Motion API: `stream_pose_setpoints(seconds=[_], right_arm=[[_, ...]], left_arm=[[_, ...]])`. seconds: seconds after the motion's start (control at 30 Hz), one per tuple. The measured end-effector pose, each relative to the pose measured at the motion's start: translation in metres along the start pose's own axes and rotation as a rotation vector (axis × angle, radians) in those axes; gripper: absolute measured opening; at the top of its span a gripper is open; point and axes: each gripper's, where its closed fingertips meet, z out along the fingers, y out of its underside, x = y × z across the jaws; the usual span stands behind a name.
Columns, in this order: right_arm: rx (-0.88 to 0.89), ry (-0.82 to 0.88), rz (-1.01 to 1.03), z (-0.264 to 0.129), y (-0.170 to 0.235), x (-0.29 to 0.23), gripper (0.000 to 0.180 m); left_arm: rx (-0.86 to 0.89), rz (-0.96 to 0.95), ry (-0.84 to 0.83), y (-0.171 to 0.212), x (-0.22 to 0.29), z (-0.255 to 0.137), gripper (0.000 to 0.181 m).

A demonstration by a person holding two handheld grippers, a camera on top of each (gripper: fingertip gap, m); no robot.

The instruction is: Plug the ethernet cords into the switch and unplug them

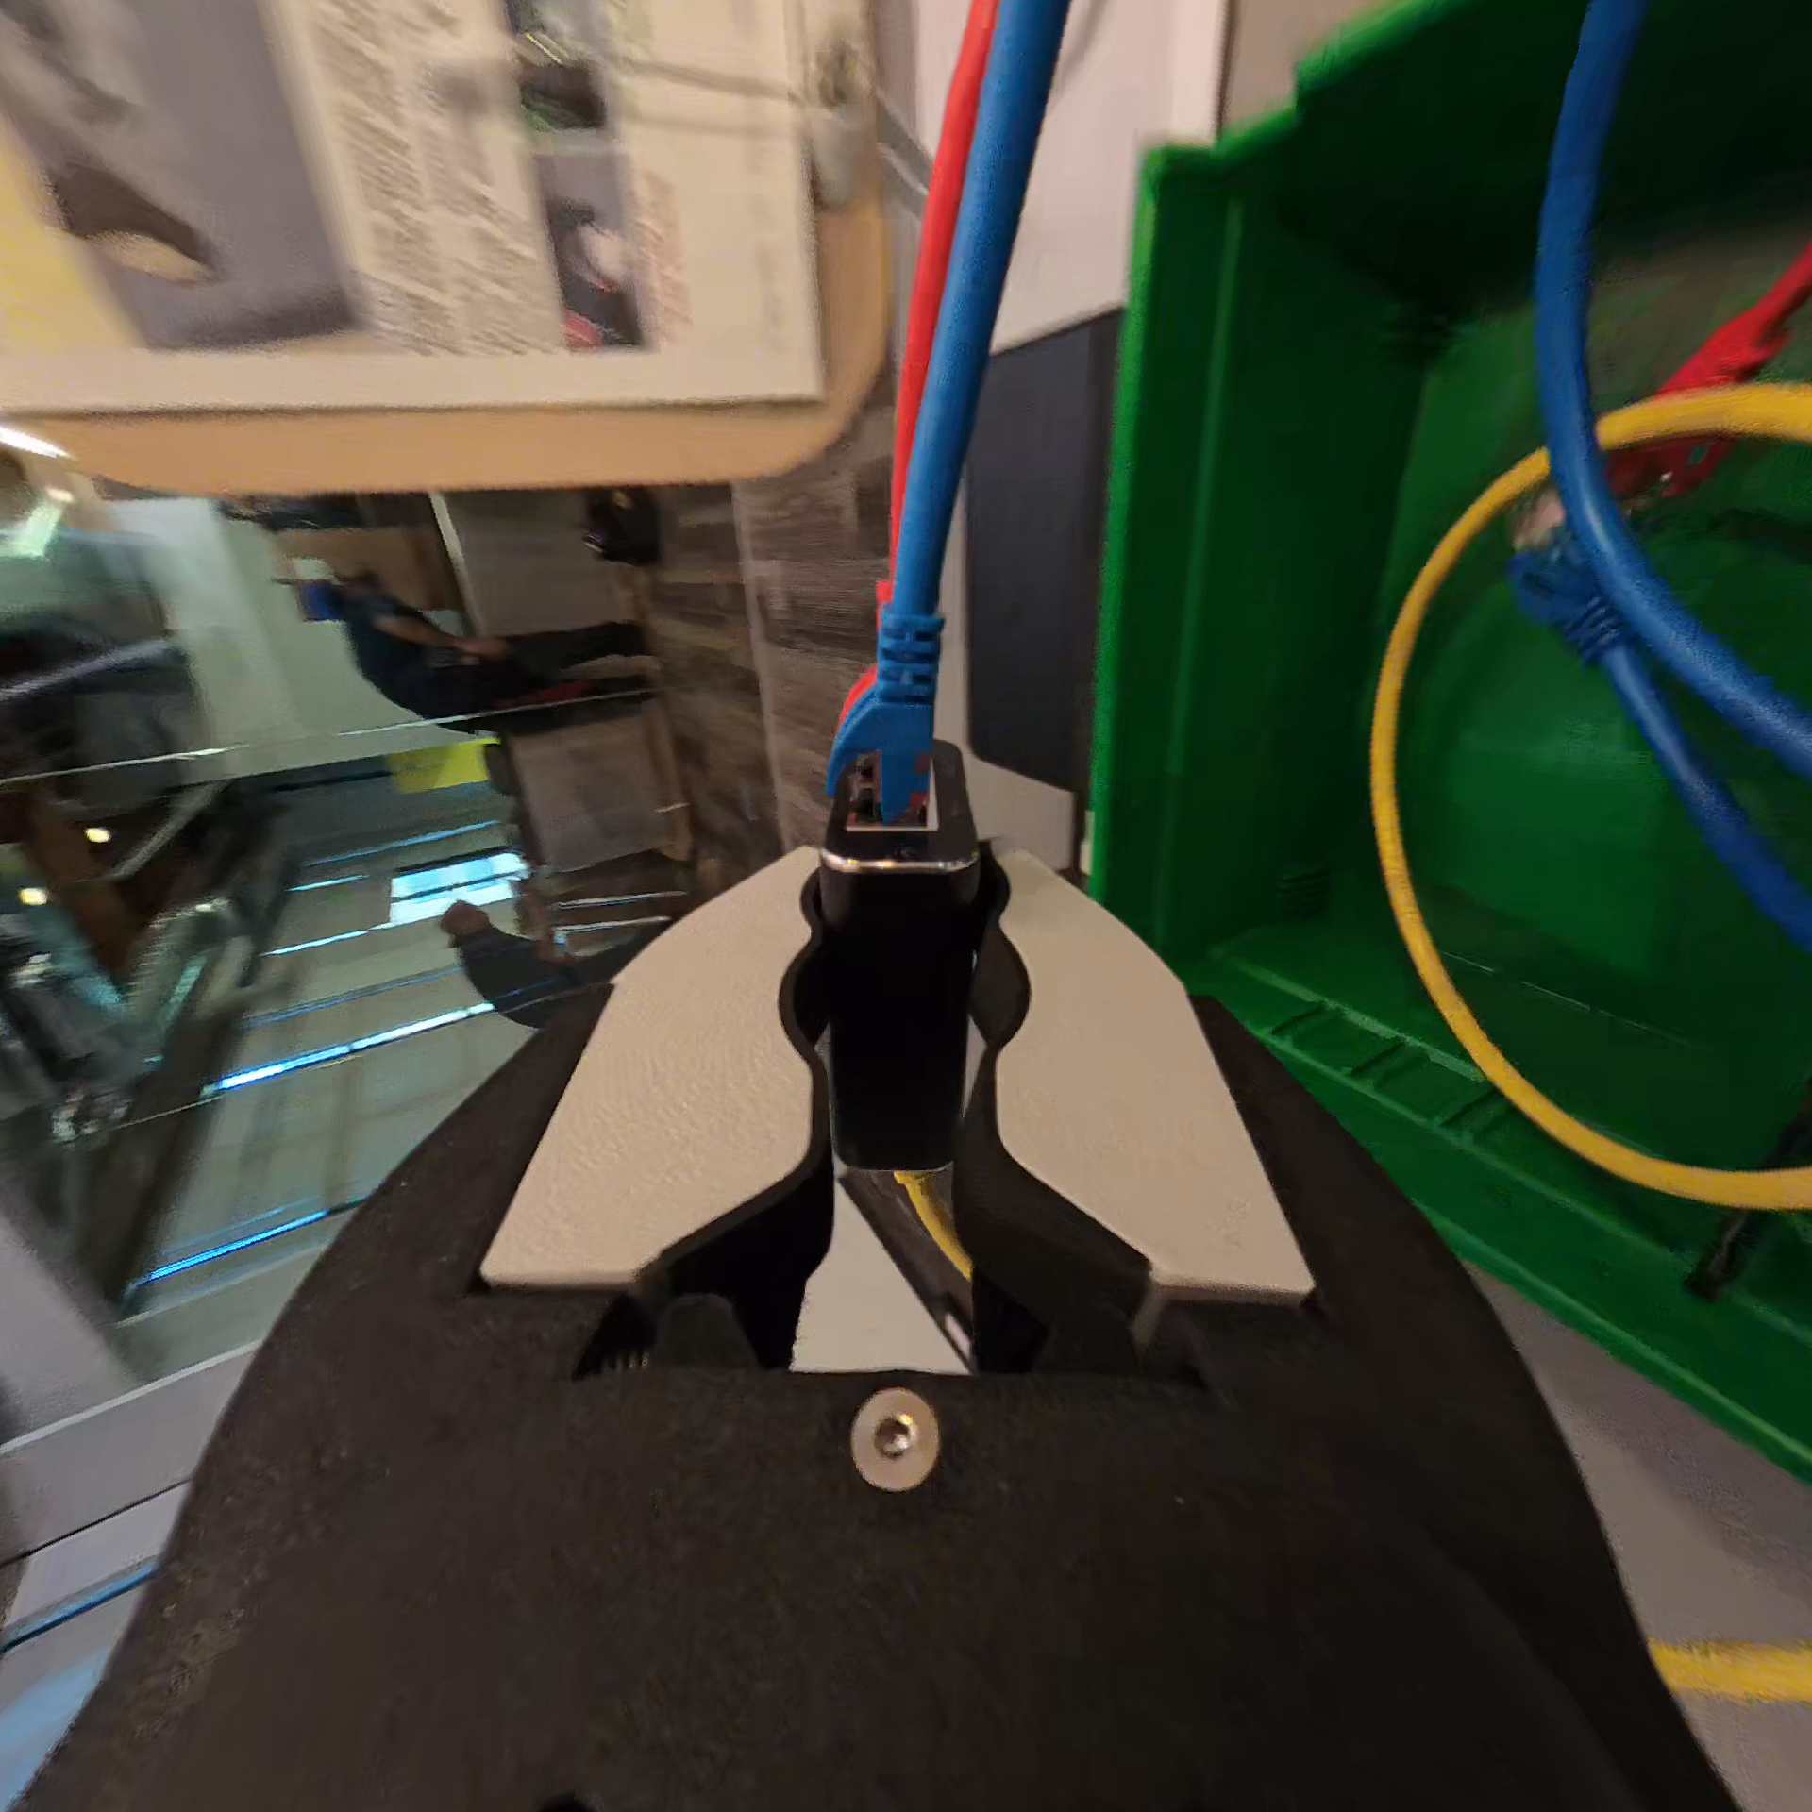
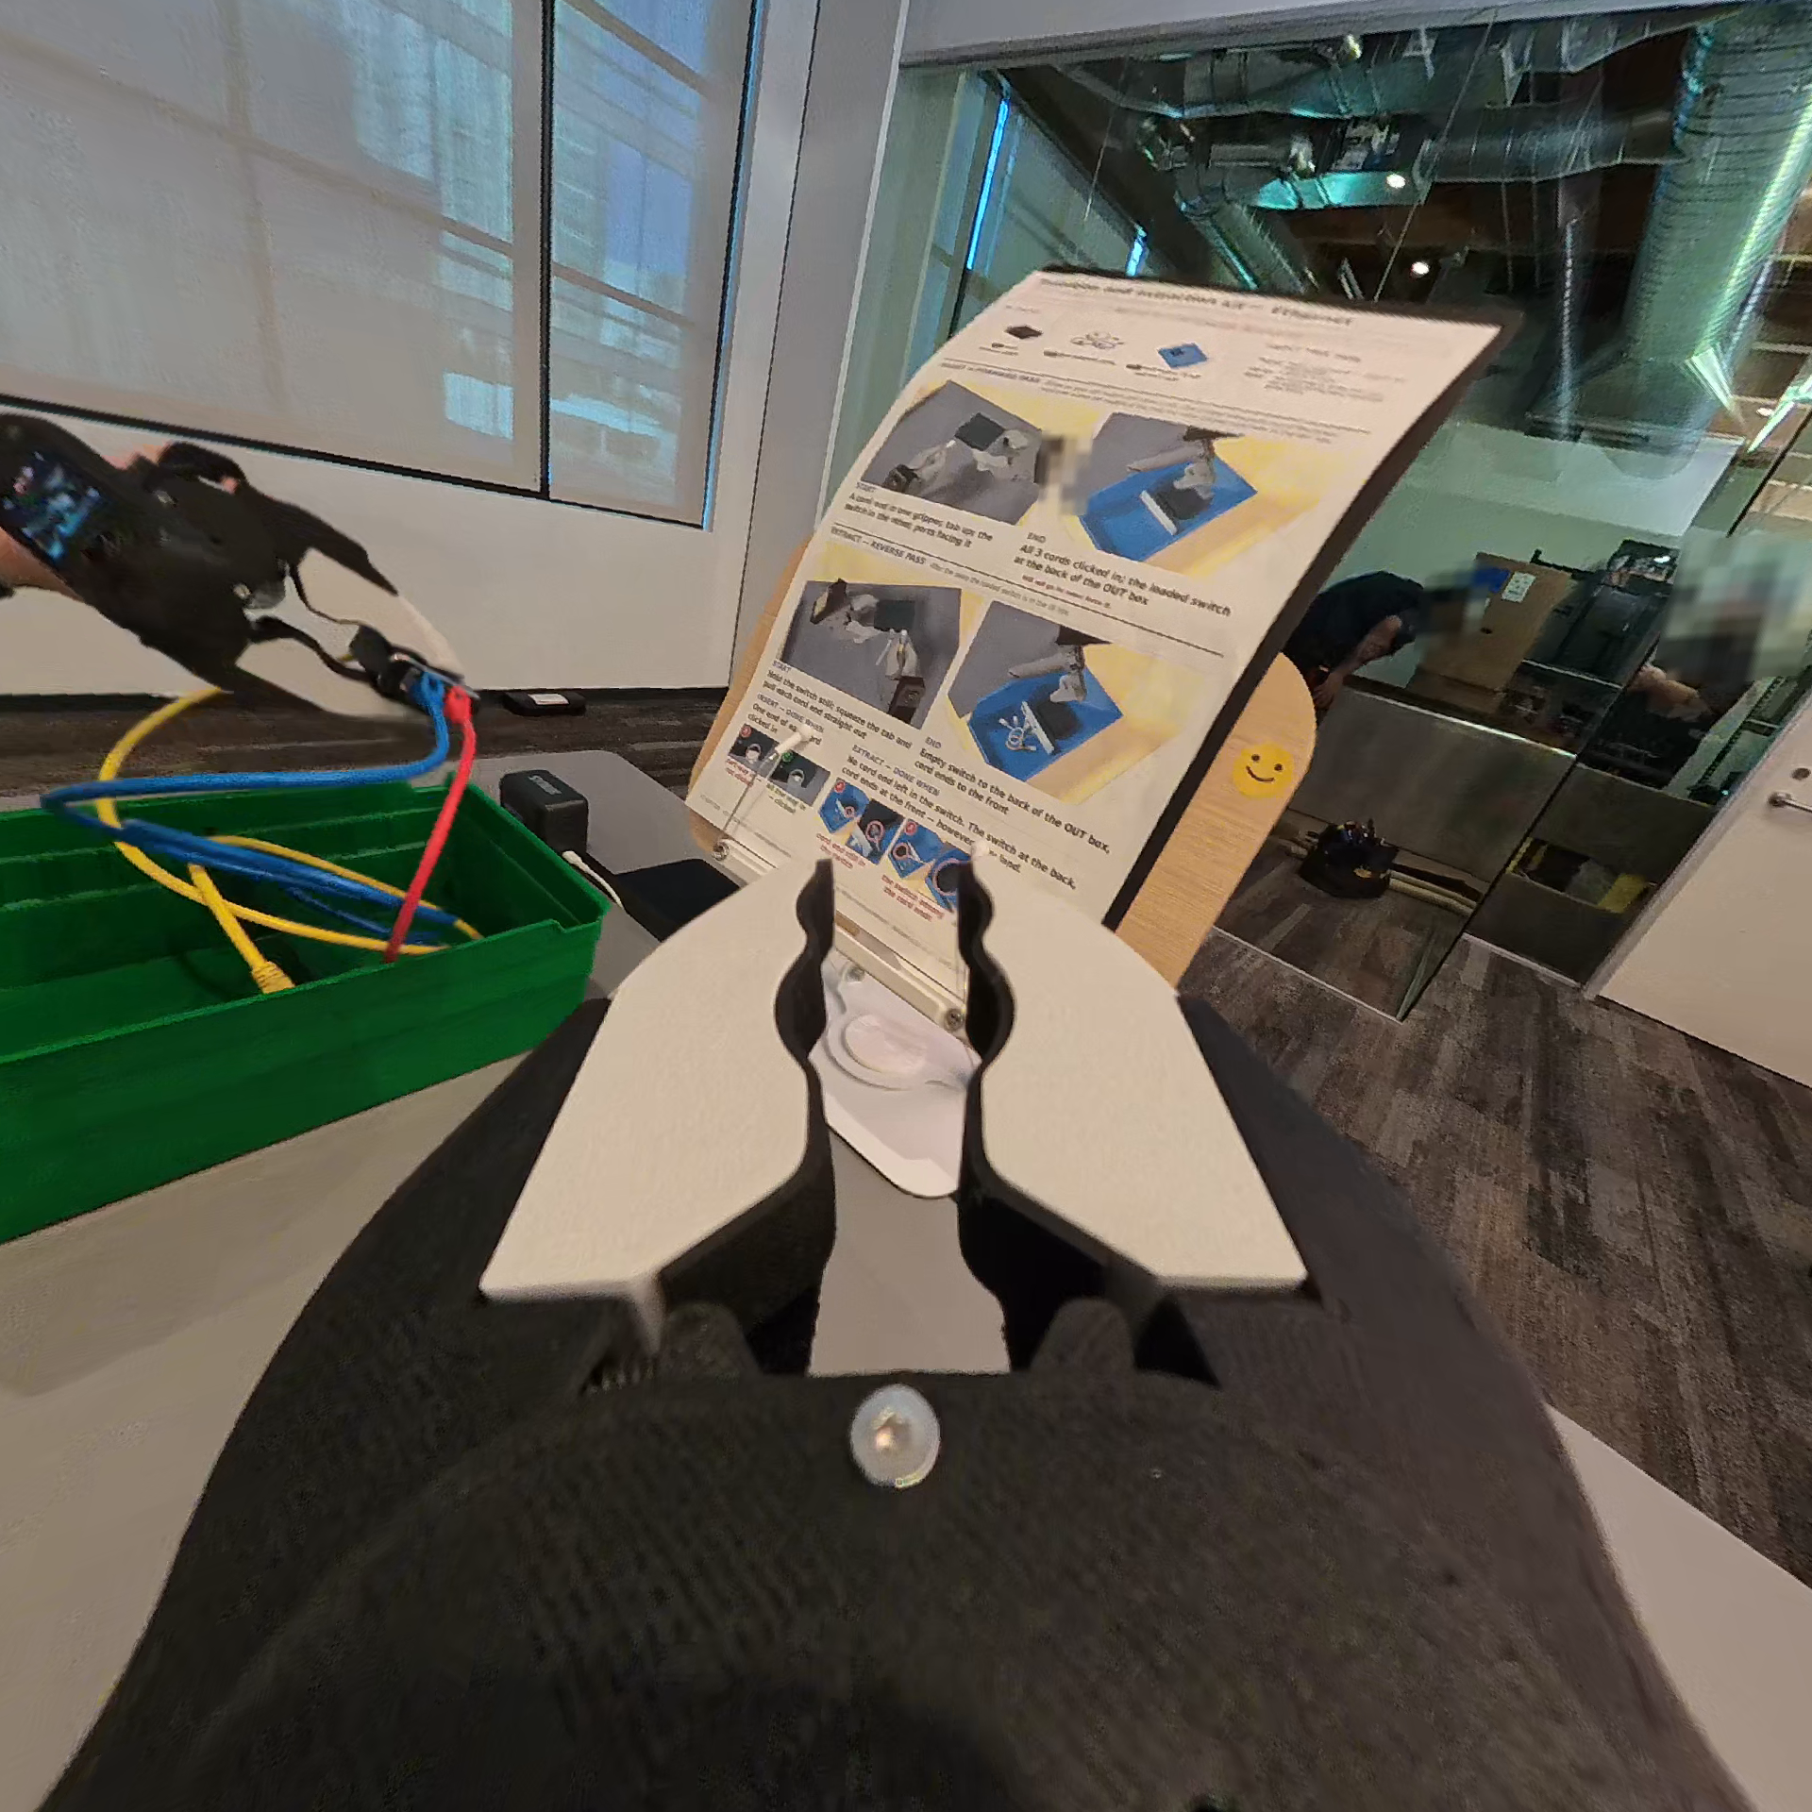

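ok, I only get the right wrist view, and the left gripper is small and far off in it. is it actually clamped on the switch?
Observer: Yes. In the left wrist view the left gripper has its fingers shut on the black switch, one on each side.
Operator: blue cord in?
Observer: The blue plug sits in a port on the switch's far face. I cannot tell how deep.
Operator: and red?
Observer: The red plug is right behind the blue one at the same face, mostly hidden.
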Motion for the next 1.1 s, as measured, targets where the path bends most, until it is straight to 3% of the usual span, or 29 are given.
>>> stream_pose_setpoints(seconds=[0.33, 0.6, 0.73, 0.9, 1.0, 1.1], right_arm=[[0.056, -0.042, -0.040, -0.003, -0.017, -0.016, 0.025], [0.123, -0.034, -0.010, -0.028, -0.033, -0.008, 0.025], [0.129, -0.023, -0.036, -0.045, -0.035, -0.003, 0.025], [0.145, -0.136, -0.183, -0.059, -0.037, -0.028, 0.032], [0.115, -0.223, -0.376, -0.057, -0.031, -0.061, 0.034], [0.050, -0.298, -0.560, -0.047, -0.023, -0.093, 0.035]], left_arm=[[0.188, 0.018, -0.320, -0.089, -0.123, -0.151, 0.024], [0.505, 0.015, -0.368, -0.207, -0.182, -0.242, 0.025], [0.686, 0.031, -0.318, -0.272, -0.151, -0.242, 0.024], [0.892, 0.017, -0.232, -0.331, -0.062, -0.204, 0.024], [0.927, -0.040, -0.182, -0.340, -0.017, -0.165, 0.024], [0.854, -0.054, -0.169, -0.327, 0.013, -0.125, 0.024]])
